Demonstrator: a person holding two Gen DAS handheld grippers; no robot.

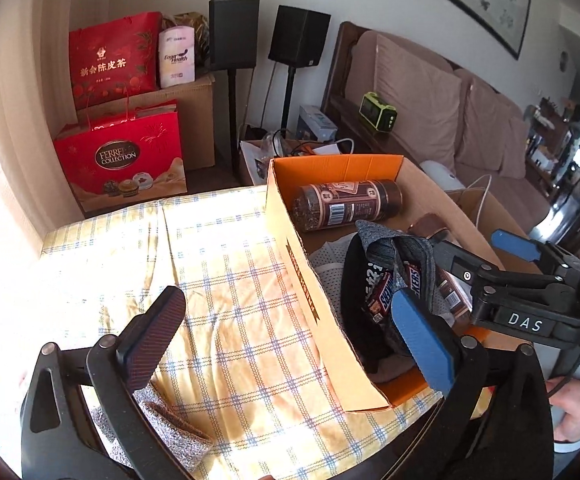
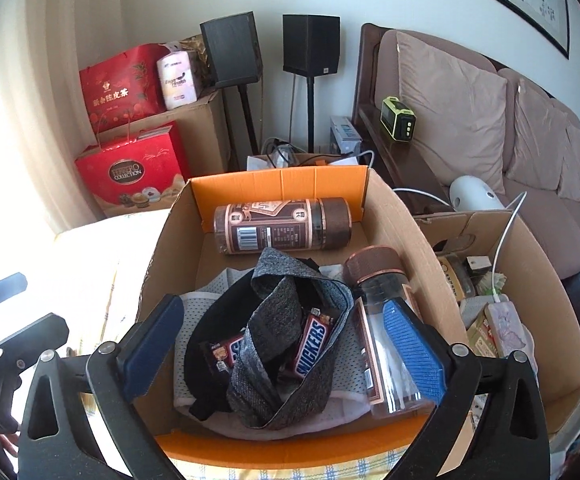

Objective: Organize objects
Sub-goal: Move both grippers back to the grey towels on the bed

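The right gripper [image 2: 285, 340] stands with its blue-padded jaws spread wide and nothing between the pads, low in the frame of the right wrist view, over the near end of an open brown cardboard box with an orange inner lining [image 2: 281, 182]. The left gripper [image 1: 290, 336] is likewise wide open and empty; in the left wrist view its dark left pad hangs over a yellow checked tablecloth [image 1: 225, 280] and its blue right pad over the box's near corner. Inside the box, centre of the right wrist view, a grey knitted fabric pouch [image 2: 285, 320] lies loosely open on a white mesh cloth [image 2: 193, 320], with two brown Snickers bars [image 2: 310, 344] showing in it and a black fabric piece [image 2: 205, 344] at its left. Just right of the pouch lies a clear plastic jar with a copper-coloured ribbed lid [image 2: 382, 320], partly behind the right pad. Along the far wall of the box lies a dark brown labelled cylinder jar [image 2: 281, 226] on its side. At the lower left of the left wrist view a grey and brown knitted cloth [image 1: 173, 428] rests on the tablecloth, apart from the box.
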